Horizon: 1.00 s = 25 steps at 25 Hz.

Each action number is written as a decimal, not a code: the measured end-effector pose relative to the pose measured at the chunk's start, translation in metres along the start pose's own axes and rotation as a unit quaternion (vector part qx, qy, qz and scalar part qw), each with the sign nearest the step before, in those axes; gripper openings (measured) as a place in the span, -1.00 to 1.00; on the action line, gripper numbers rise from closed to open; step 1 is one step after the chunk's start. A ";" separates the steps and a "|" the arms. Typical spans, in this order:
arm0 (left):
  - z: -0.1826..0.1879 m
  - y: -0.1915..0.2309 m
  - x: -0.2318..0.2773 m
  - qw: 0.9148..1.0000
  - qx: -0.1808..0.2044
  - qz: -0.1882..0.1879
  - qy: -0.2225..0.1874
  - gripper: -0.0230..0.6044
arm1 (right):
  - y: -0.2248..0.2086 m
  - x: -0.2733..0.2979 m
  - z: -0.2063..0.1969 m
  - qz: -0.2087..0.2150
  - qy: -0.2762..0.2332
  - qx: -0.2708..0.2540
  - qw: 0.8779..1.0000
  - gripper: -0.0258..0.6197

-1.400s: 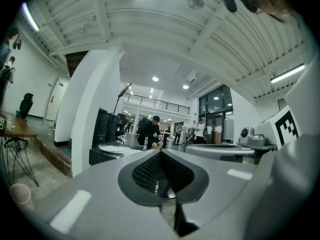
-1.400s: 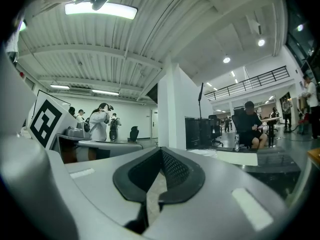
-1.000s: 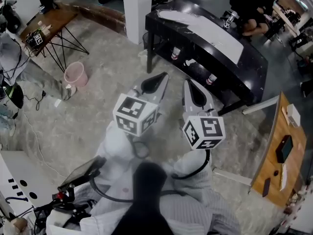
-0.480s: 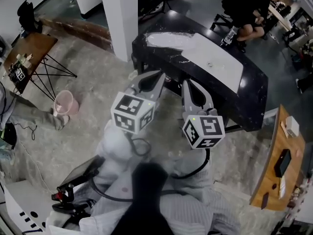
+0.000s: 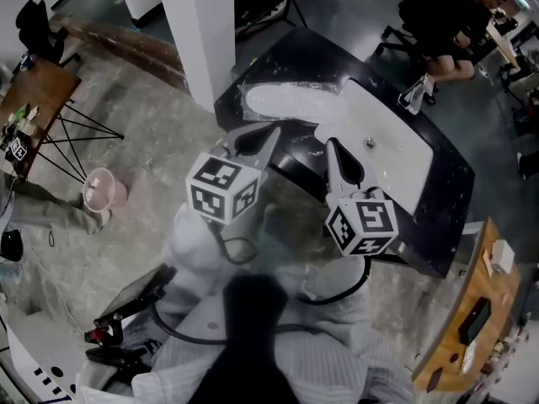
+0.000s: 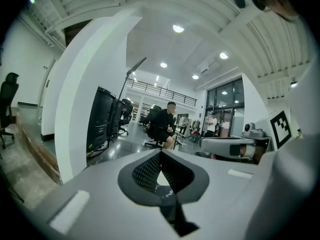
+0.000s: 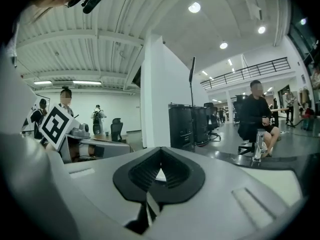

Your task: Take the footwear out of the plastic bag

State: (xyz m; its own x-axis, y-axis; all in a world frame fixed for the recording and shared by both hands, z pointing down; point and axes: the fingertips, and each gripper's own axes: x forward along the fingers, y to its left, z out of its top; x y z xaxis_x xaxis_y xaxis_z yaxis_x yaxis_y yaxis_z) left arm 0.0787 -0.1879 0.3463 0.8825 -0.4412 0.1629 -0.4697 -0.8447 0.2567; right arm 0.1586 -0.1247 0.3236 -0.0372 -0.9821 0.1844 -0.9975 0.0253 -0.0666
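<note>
A white plastic bag lies flat on the black table, with a larger white sheet beside it. No footwear shows in any view. My left gripper is held up in front of the table's near edge, jaws shut and empty. My right gripper is level with it to the right, also shut with nothing in it. The left gripper view shows its own shut jaws and the hall beyond. The right gripper view shows its shut jaws the same way.
A white pillar stands just left of the table. A pink bucket sits on the floor at left, near a small wooden table. A wooden desk is at lower right. A person sits beyond the table.
The black table and the pillar have come nearer and lower in the head view. Both grippers stay shut and side by side, now right in front of the table's edge.
</note>
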 end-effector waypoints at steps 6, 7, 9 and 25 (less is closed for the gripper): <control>0.021 0.048 0.093 0.999 -0.030 -0.017 0.035 -0.93 | -0.083 0.079 -0.002 0.072 0.059 0.022 0.995 -0.88; 0.024 0.058 0.103 0.998 -0.041 -0.020 0.040 -0.93 | -0.097 0.089 -0.004 0.085 0.071 0.029 0.993 -0.88; 0.026 0.079 0.119 0.996 -0.065 -0.027 0.055 -0.93 | -0.128 0.105 -0.013 0.100 0.100 0.037 0.989 -0.88; -0.081 0.213 0.106 0.912 -0.313 -0.087 0.251 -0.26 | -0.242 0.179 -0.141 0.242 0.243 0.323 0.882 -0.62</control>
State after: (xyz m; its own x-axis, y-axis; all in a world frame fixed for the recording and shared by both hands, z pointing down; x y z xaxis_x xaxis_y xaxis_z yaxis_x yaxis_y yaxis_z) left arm 0.0700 -0.3900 0.4950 0.8964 0.0090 0.4431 -0.3848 -0.4803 0.7882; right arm 0.3850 -0.2805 0.5112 -0.6264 -0.6863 0.3695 -0.6218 0.1541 -0.7678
